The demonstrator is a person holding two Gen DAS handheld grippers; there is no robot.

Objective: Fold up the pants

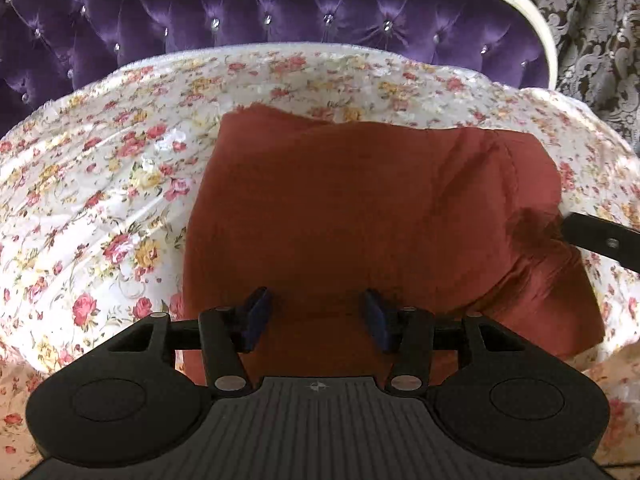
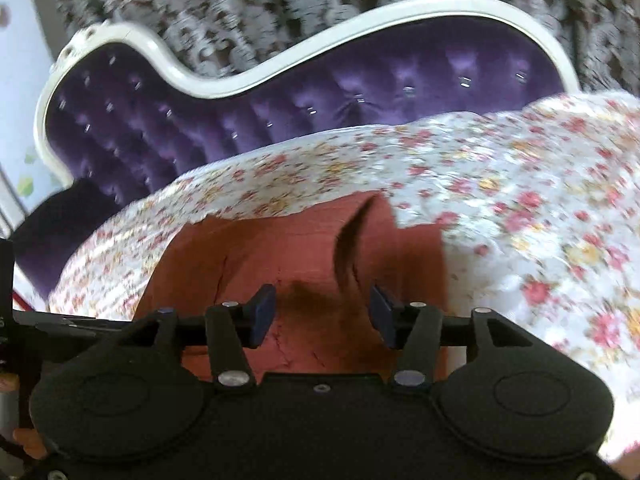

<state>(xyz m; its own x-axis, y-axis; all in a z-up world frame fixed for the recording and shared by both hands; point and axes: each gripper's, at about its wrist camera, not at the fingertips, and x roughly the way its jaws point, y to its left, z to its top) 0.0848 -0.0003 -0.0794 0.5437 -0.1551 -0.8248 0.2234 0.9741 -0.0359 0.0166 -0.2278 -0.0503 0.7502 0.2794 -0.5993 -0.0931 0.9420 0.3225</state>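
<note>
Left wrist view: the left gripper (image 1: 316, 316) hangs released, nothing between its jaws, right over the near edge of the rust pants (image 1: 360, 216), which lie as a folded block on the floral bedspread (image 1: 100, 184), long axis running across, well short of the purple headboard (image 1: 240, 20).

Right wrist view: the right gripper (image 2: 322, 316) is also released, low over the pants' right end, where a ridge sticks up. It looks nearer; nothing blocks it.
</note>
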